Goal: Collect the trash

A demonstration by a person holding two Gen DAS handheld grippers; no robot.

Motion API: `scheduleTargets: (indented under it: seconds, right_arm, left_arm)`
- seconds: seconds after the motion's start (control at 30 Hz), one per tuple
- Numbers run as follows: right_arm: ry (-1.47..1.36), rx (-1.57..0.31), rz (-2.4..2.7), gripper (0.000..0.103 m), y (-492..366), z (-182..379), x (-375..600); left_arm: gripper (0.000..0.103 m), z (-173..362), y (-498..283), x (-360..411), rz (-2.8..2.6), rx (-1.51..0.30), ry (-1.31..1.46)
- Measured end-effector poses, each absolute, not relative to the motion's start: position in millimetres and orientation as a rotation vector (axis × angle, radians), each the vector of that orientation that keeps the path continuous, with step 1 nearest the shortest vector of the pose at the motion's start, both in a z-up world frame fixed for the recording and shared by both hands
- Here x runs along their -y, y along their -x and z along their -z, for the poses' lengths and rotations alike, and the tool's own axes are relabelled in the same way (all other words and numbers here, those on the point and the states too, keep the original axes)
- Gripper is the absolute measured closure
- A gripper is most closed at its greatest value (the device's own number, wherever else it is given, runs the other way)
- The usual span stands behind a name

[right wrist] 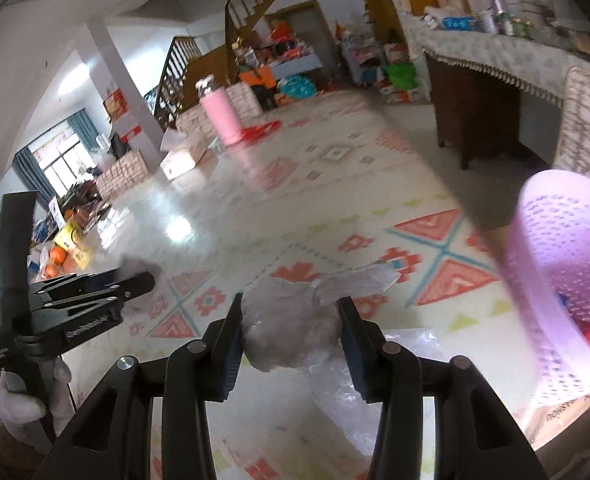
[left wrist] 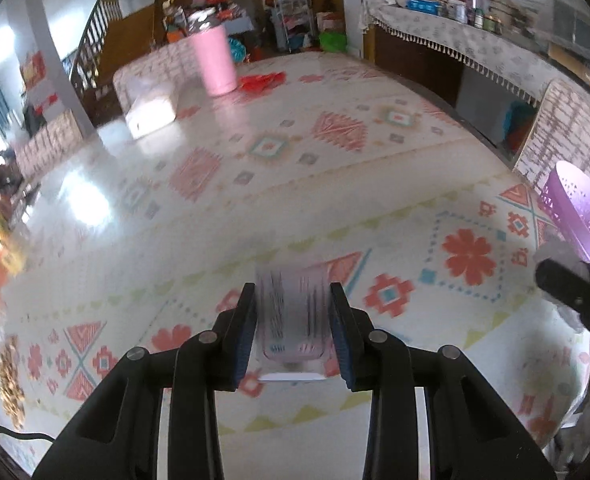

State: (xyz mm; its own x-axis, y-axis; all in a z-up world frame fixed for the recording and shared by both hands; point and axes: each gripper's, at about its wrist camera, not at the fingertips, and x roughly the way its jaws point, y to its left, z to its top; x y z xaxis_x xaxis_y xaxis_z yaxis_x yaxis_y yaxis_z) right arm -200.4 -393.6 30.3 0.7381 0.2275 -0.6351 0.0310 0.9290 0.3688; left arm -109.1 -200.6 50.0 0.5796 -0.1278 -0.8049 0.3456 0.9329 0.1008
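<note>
Both grippers carry trash over a glossy patterned mat (left wrist: pixel 335 184).

A perforated purple plastic basket (right wrist: pixel 563 264) stands at right. The right gripper (right wrist: pixel 291 320) clamps a crumpled clear bag (right wrist: pixel 295 324); the left gripper (left wrist: pixel 293 312) clamps a flat printed wrapper (left wrist: pixel 291 312).

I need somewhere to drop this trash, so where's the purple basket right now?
The purple basket stands on the patterned mat at the right wrist view's right edge, just right of the right gripper.
</note>
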Motion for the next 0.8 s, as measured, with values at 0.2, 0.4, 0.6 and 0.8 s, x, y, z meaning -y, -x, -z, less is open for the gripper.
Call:
scheduleTargets:
  seconds: [0.2, 0.4, 0.6, 0.8]
  right_arm:
    - [-0.366, -0.739, -0.091, 0.024, 200, -22, 383]
    - [-0.313, -0.677, -0.036, 0.016, 216, -30, 378]
    - [-0.282, -0.707, 0.001, 0.016, 224, -33, 371]
    - [-0.272, -0.72, 0.072, 0.016, 238, -41, 354]
  left_arm:
    - [0.024, -51, 113, 168, 0.278, -0.886, -0.202]
    - [0.024, -49, 109, 148, 0.268, -0.882, -0.17]
    - [0.019, -53, 120, 128, 0.331, -0.867, -0.134]
    - [0.019, -61, 134, 83, 0.338, -0.839, -0.11]
